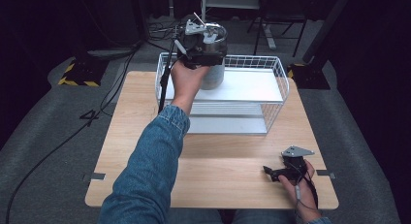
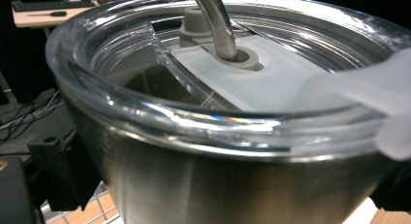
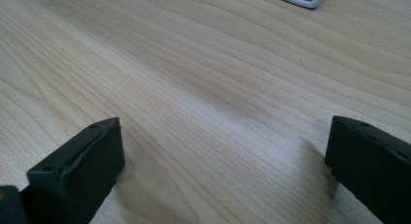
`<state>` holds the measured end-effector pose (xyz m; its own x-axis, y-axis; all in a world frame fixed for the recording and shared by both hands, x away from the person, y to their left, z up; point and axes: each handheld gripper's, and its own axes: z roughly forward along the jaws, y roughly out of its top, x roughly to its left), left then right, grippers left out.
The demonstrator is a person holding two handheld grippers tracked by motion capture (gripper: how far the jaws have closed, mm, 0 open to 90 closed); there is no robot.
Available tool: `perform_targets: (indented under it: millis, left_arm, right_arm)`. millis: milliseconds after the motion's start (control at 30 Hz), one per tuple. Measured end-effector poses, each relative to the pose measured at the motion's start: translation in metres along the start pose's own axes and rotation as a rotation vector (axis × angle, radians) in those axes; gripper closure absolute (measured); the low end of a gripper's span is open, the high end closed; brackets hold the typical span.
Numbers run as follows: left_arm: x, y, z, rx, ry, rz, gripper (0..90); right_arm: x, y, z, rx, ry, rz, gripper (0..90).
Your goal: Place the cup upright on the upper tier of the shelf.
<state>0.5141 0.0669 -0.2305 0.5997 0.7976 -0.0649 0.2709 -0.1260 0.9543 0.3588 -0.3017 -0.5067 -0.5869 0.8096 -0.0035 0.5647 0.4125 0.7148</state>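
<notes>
Over the wire basket (image 1: 281, 71), upright steel tumbler (image 1: 213, 64), lid upward, clamped in left hand-held gripper (image 1: 201, 52); right hand-held gripper (image 1: 274, 173) jaws apart.

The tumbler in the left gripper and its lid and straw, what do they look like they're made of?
The tumbler looks like brushed stainless steel: grey, with fine vertical grain and soft reflections. Its lid seems clear hard plastic, glossy and see-through, with a frosted white insert. The straw looks like polished metal, though shiny plastic is possible.
</notes>
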Motion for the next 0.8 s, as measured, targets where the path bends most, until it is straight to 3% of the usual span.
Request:
perform_targets:
  millis: [567,800]
  left_arm:
    - [0.003,-0.008,0.013,0.049,0.011,-0.016,3.4]
    - [0.0,-0.008,0.014,0.054,0.017,0.002,3.4]
  right_arm:
    - [0.0,0.0,0.0,0.001,0.002,-0.001,0.9]
    - [0.0,0.0,0.0,0.001,0.002,-0.001,0.9]
